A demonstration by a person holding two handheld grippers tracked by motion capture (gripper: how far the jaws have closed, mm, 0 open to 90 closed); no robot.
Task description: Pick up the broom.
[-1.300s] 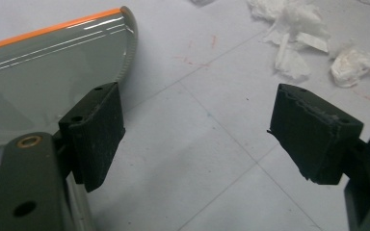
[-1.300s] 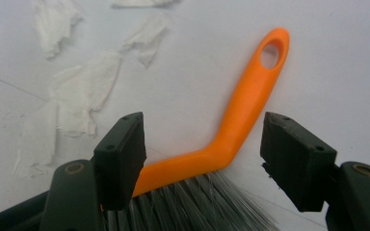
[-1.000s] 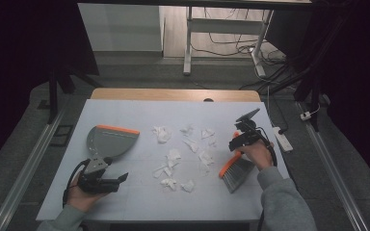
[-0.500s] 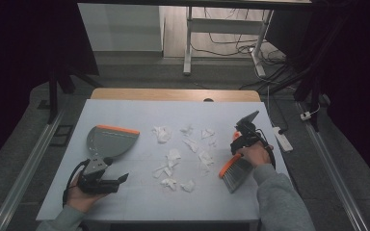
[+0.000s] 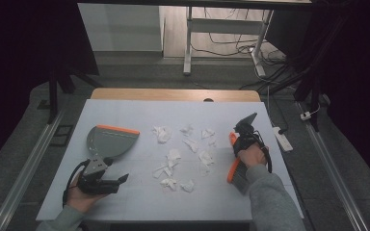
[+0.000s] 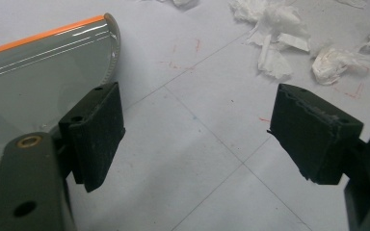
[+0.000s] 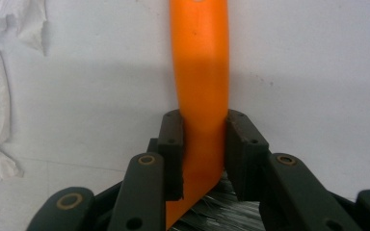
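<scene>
A grey dustpan [image 5: 108,140] with an orange lip lies at the table's left, its pan [image 6: 38,62] just beyond my left jaw. My left gripper [image 5: 120,179] [image 6: 197,139] rests low in front of it, open, with bare table between the pads. Torn white paper scraps [image 5: 173,156] [image 6: 274,29] are scattered across the middle. On the right lies a brush with an orange handle [image 5: 231,171] [image 7: 200,72] and grey bristles [image 7: 217,211]. My right gripper [image 5: 236,149] [image 7: 203,154] has just been closing and now pinches that handle from both sides.
The white table top [image 5: 125,110] has a wooden strip along its far edge. A white power strip [image 5: 282,137] lies off the right edge. Desk legs and cables stand on the floor beyond.
The right hand has settled slightly onto the brush. The left hand, the dustpan and the paper scraps have stayed put.
</scene>
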